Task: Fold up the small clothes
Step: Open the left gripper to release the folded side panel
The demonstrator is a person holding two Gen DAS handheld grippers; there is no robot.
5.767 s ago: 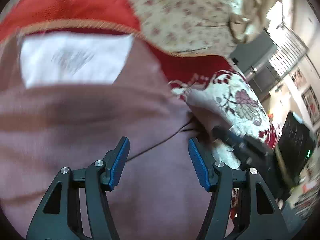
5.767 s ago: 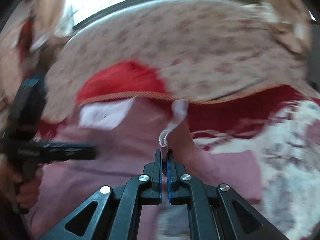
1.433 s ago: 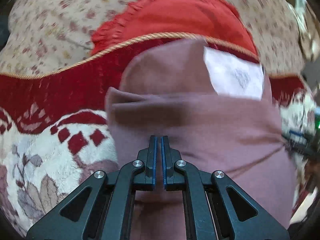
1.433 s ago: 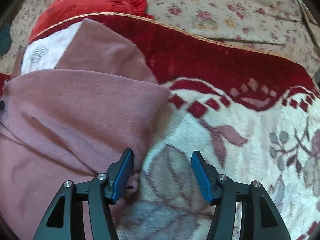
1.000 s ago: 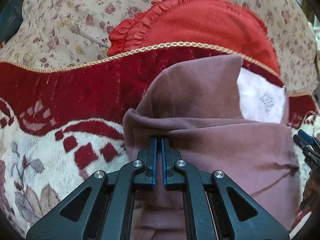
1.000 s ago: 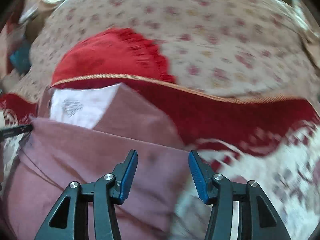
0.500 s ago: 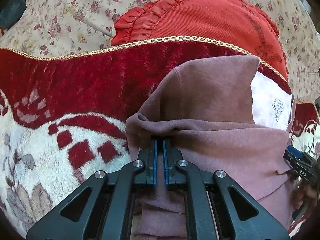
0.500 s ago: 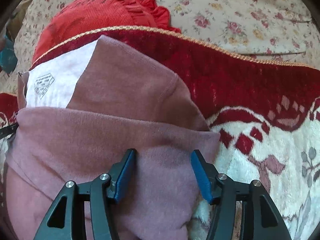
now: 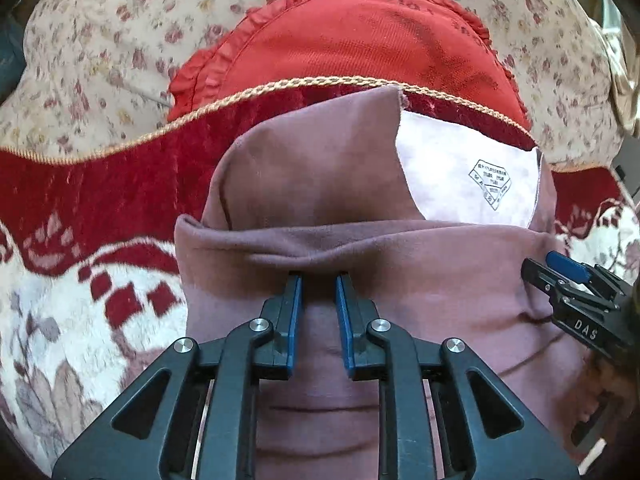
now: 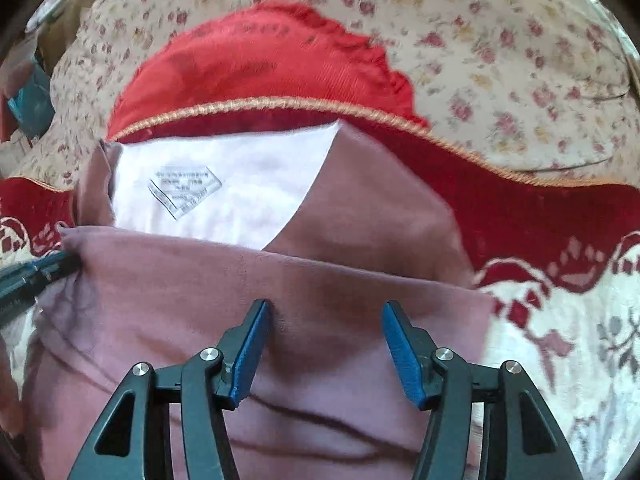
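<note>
A mauve garment (image 9: pixel 420 280) lies on the patterned blanket, its near part folded over toward the far edge. A white inner panel with a printed label (image 9: pixel 460 176) shows at the far side; it also shows in the right wrist view (image 10: pixel 208 184). My left gripper (image 9: pixel 319 284) is slightly open over the fold's edge, its jaws apart and holding nothing. My right gripper (image 10: pixel 324 312) is wide open over the folded garment (image 10: pixel 320 288), empty. The right gripper also shows at the right edge of the left wrist view (image 9: pixel 576 300).
A red and cream patterned blanket (image 9: pixel 80 280) covers the surface. A red ruffled cushion (image 9: pixel 352 44) lies behind the garment on a floral beige cover (image 9: pixel 100 32). The left gripper's tip shows at the left edge of the right wrist view (image 10: pixel 36 272).
My left gripper, shut on the garment's fold half a second ago, has opened a little and let it go. The fold now lies flat. My right gripper stays open over the garment.
</note>
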